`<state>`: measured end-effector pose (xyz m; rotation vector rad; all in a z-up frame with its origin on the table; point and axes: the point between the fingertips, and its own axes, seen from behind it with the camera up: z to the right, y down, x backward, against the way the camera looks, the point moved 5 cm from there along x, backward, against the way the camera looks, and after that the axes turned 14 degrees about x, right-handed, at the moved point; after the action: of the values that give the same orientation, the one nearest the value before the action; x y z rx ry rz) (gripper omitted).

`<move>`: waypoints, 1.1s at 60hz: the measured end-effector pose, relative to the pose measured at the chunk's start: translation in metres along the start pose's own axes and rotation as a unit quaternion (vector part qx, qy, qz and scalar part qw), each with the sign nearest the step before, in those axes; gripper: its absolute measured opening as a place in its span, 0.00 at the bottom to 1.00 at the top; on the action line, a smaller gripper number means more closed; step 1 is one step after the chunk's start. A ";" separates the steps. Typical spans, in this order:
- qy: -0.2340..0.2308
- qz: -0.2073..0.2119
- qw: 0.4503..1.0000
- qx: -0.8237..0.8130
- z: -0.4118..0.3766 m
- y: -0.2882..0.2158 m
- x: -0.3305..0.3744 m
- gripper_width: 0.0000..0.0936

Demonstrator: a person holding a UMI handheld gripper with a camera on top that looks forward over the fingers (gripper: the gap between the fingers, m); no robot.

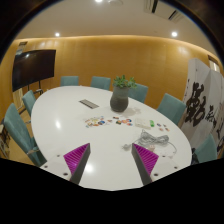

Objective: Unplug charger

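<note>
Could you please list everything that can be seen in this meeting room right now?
table: one, white, oval, mid-room.
potted plant: one, grey pot, green leaves, table centre.
charger and cable: one, white, just beyond the right finger.
small items: several, mixed colours, before the pot.
dark flat object: one, left of the pot.
chairs: several, teal, around the table.
screen: one, black, on the wall.
calligraphy banner: one, white with black characters, far right.
hand-held gripper: one, magenta pads, open, above the near table edge.

The tongs (112, 160) hang level, both fingers spread wide apart.
</note>
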<state>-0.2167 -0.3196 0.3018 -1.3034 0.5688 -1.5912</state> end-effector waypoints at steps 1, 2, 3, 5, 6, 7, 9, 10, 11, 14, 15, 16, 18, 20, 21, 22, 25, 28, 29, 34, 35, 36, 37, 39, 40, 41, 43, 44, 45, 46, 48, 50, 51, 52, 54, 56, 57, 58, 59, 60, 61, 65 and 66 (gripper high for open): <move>0.001 0.000 1.000 0.001 0.001 0.001 0.000 0.93; 0.001 0.001 1.000 0.002 0.001 0.001 0.000 0.93; 0.002 0.001 1.000 0.003 0.002 0.002 0.000 0.93; 0.003 0.003 1.000 0.006 0.003 0.006 0.000 0.93; 0.004 0.004 1.000 0.008 0.004 0.009 -0.001 0.93; 0.005 0.006 1.000 0.011 0.005 0.012 -0.001 0.93; 0.008 0.009 1.000 0.017 0.007 0.018 -0.002 0.93; 0.009 0.011 1.000 0.020 0.008 0.021 -0.003 0.93; 0.011 0.012 1.000 0.022 0.008 0.020 -0.002 0.93; 0.014 0.020 0.999 0.024 0.009 0.033 -0.008 0.93; 0.013 0.022 0.999 0.024 0.009 0.036 -0.009 0.93; 0.012 0.024 0.999 0.024 0.010 0.039 -0.009 0.93; 0.009 0.028 0.999 0.022 0.010 0.047 -0.010 0.93; 0.006 0.031 0.999 0.019 0.012 0.053 -0.008 0.93; 0.004 0.033 0.999 0.016 0.012 0.057 -0.009 0.93; 0.002 0.034 0.999 0.014 0.013 0.062 -0.010 0.93; -0.002 0.037 0.999 0.010 0.016 0.076 -0.011 0.93; -0.002 0.039 0.999 0.004 0.021 0.092 -0.014 0.93; -0.001 0.039 0.999 0.002 0.024 0.097 -0.016 0.93; 0.006 0.039 0.999 -0.006 0.041 0.129 -0.029 0.92; 0.008 0.037 0.999 -0.009 0.045 0.135 -0.033 0.93; 0.010 0.035 0.999 -0.013 0.049 0.141 -0.037 0.92; 0.011 0.032 0.999 -0.017 0.053 0.146 -0.041 0.93; 0.014 0.031 0.999 -0.026 0.062 0.155 -0.050 0.93; 0.015 0.031 0.999 -0.030 0.066 0.160 -0.055 0.93; 0.017 0.030 0.999 -0.034 0.071 0.164 -0.060 0.93; 0.022 0.027 0.999 -0.038 0.081 0.173 -0.073 0.93; 0.025 0.025 0.999 -0.040 0.087 0.176 -0.079 0.93; 0.028 0.022 0.998 -0.042 0.093 0.180 -0.084 0.93; 0.031 0.020 0.998 -0.044 0.099 0.184 -0.089 0.93; 0.040 0.018 0.998 -0.048 0.110 0.189 -0.103 0.93; 0.049 0.017 0.997 -0.053 0.122 0.193 -0.117 0.93; 0.052 0.017 0.997 -0.055 0.127 0.195 -0.124 0.93; 0.055 0.016 0.997 -0.058 0.132 0.197 -0.132 0.93; 0.060 0.017 0.996 -0.065 0.143 0.199 -0.148 0.93; 0.064 0.020 0.995 -0.072 0.152 0.200 -0.163 0.94; 0.066 0.021 0.995 -0.075 0.156 0.200 -0.170 0.93; 0.067 0.023 0.994 -0.078 0.161 0.200 -0.178 0.93; 0.067 0.025 0.994 -0.080 0.165 0.199 -0.186 0.93; 0.069 0.024 0.994 -0.082 0.169 0.198 -0.195 0.93; 0.070 0.025 0.994 -0.085 0.173 0.198 -0.201 0.93; 0.074 0.024 0.992 -0.095 0.187 0.199 -0.230 0.93; 0.075 0.023 0.992 -0.096 0.189 0.199 -0.238 0.93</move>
<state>0.0249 -0.1546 0.0861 -1.3070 0.8587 -1.6369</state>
